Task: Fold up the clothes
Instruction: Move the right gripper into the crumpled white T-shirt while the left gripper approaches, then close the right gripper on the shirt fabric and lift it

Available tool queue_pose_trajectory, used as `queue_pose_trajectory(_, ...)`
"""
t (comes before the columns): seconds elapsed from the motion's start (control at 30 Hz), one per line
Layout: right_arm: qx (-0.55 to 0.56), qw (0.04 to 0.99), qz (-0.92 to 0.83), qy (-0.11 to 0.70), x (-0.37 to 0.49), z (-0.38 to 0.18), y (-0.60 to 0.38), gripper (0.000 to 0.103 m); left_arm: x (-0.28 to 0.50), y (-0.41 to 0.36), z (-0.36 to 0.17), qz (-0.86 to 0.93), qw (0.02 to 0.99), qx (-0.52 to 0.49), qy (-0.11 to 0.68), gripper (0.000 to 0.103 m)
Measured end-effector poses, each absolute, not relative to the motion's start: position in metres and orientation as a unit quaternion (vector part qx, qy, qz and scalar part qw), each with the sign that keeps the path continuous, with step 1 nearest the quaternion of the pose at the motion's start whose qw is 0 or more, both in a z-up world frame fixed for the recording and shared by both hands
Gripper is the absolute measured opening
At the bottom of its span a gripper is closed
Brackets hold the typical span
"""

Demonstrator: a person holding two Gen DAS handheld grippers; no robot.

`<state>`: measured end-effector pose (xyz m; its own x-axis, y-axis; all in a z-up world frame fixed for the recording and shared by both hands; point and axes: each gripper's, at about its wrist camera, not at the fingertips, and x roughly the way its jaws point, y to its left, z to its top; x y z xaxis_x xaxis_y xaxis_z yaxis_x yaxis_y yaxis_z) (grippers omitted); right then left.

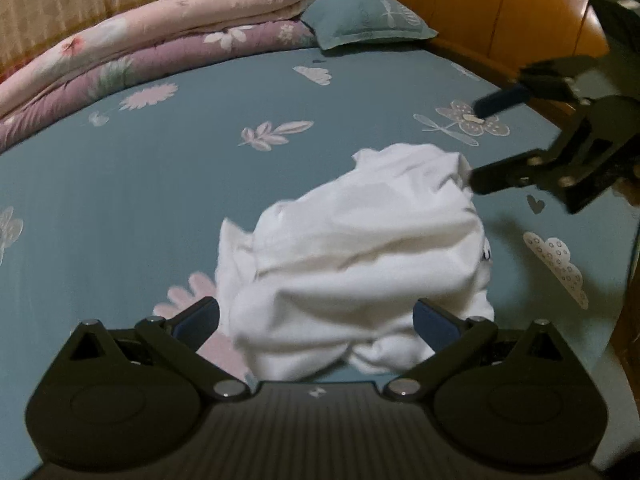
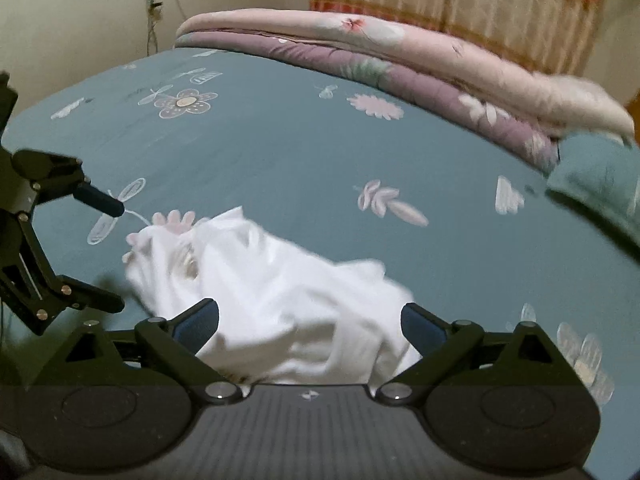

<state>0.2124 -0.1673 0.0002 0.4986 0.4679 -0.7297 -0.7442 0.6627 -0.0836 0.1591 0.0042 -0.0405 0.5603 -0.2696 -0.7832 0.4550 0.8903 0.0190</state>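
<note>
Both tongs gape over the blurred, crumpled white garment (image 1: pixel 360 248), its shape unreadable

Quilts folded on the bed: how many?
2, stacked along the bed's far edge by the curtain: a pale pink quilt on top of a purple floral quilt. More could be hidden beneath.

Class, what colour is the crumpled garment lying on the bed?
White; the crumpled garment shows best in the left wrist view, against the teal bedsheet.
</note>
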Motion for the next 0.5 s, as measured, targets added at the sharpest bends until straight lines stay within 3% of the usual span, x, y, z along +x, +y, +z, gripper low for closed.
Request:
queue_pose_trajectory(0.27,-0.232,0.822,0.378,0.357,0.248,-0.017,-0.157,0.100,0.180,-0.003,-0.049,-0.230,0.868,0.115,0.425,0.102)
queue_pose_trajectory(0.33,-0.217,0.816,0.385,0.372,0.258,-0.022,-0.160,0.094,0.185,0.001,-0.057,-0.229,0.866,0.101,0.433,0.102)
queue_pose_trajectory(0.4,-0.201,0.809,0.393,0.388,0.269,-0.028,-0.162,0.079,0.190,0.004,-0.065,-0.227,0.865,0.088,0.440,0.103)
queue_pose_trajectory(0.5,-0.199,0.800,0.401,0.400,0.278,-0.039,-0.162,0.076,0.198,0.010,-0.077,-0.224,0.862,0.068,0.450,0.103)
